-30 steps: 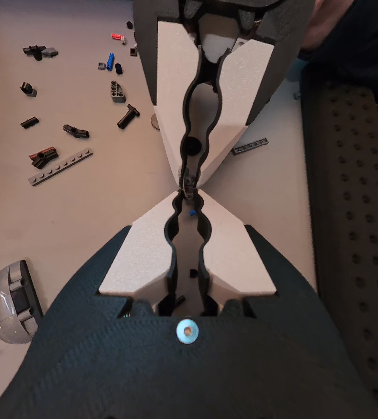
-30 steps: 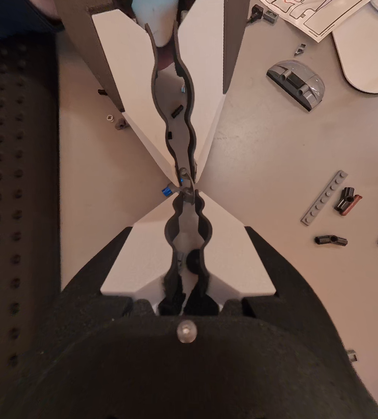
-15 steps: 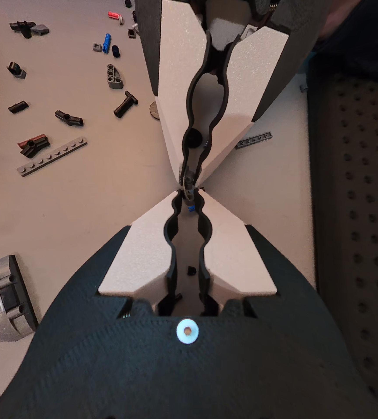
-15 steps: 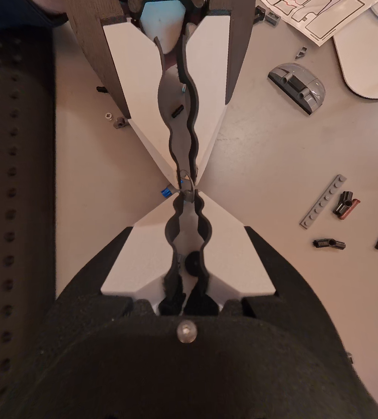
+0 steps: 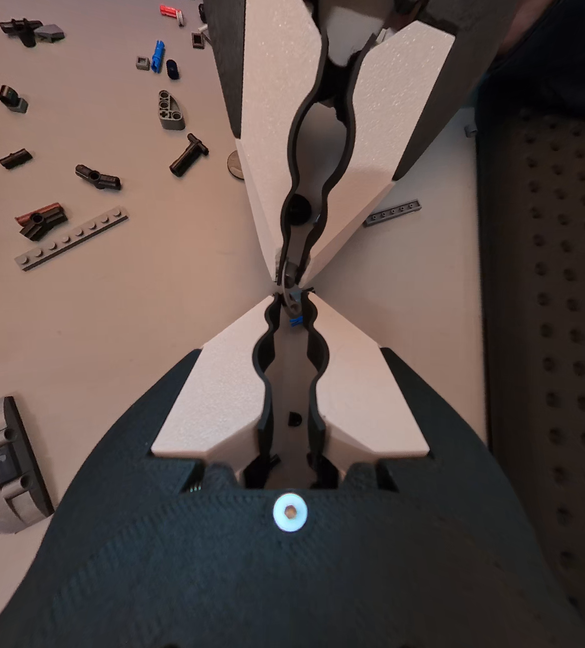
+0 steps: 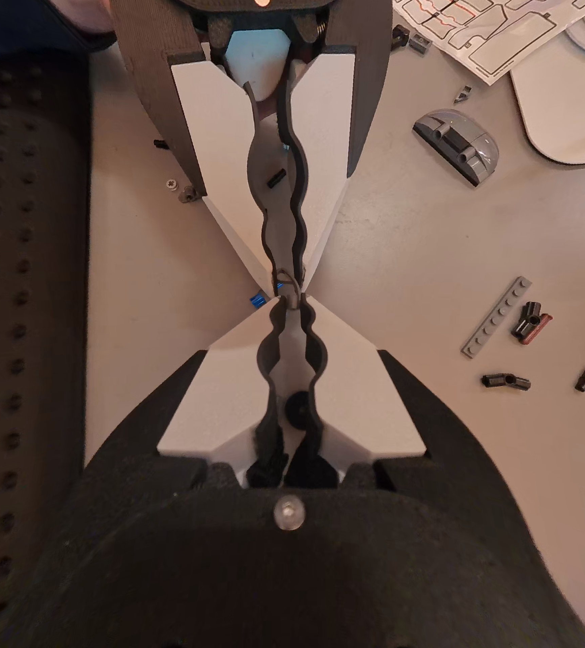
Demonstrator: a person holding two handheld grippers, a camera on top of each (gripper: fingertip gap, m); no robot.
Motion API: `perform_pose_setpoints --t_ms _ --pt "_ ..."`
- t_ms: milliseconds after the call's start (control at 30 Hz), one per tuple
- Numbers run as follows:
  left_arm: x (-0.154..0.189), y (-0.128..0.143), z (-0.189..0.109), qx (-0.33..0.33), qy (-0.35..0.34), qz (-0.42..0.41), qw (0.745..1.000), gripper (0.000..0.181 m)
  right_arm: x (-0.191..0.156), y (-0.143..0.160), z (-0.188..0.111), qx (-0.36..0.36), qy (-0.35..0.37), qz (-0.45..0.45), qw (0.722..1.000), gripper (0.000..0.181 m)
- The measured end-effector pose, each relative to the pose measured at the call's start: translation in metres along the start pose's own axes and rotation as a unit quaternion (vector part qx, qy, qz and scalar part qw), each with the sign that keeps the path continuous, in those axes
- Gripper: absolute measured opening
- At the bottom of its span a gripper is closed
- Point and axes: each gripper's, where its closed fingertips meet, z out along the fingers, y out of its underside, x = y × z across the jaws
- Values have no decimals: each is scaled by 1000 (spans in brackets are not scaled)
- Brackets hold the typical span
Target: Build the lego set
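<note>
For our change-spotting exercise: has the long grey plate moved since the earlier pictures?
No. The long grey plate still lies just left of the black-and-brown connector; both only drifted down-frame together.

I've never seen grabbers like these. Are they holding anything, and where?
Yes. Both pinch one small grey piece with a blue pin, tip to tip: the left gripper holds its near end, the right gripper the opposite end.

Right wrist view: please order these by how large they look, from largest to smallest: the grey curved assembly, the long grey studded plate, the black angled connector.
1. grey curved assembly
2. long grey studded plate: about as long, but far thinner
3. black angled connector

All lie on the table at similar distance, so the order seems reliable.
</note>
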Motion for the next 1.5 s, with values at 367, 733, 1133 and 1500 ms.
perform_pose_setpoints --t_ms 367,733,1133,1500 --pt "0 1 1 -2 3 6 1000 9 0 2 1 -3 -4 -1 1000 6" --pt "2 1 -1 -3 -2 26 1000 9 0 6 -1 -9 -3 -5 1000 6" --pt "10 5 5 -21 5 59 998 12 -9 23 4 -67 3 -80 995 6" --pt "20 3 4 -25 5 109 994 8 -15 21 0 -66 1 -110 992 6"
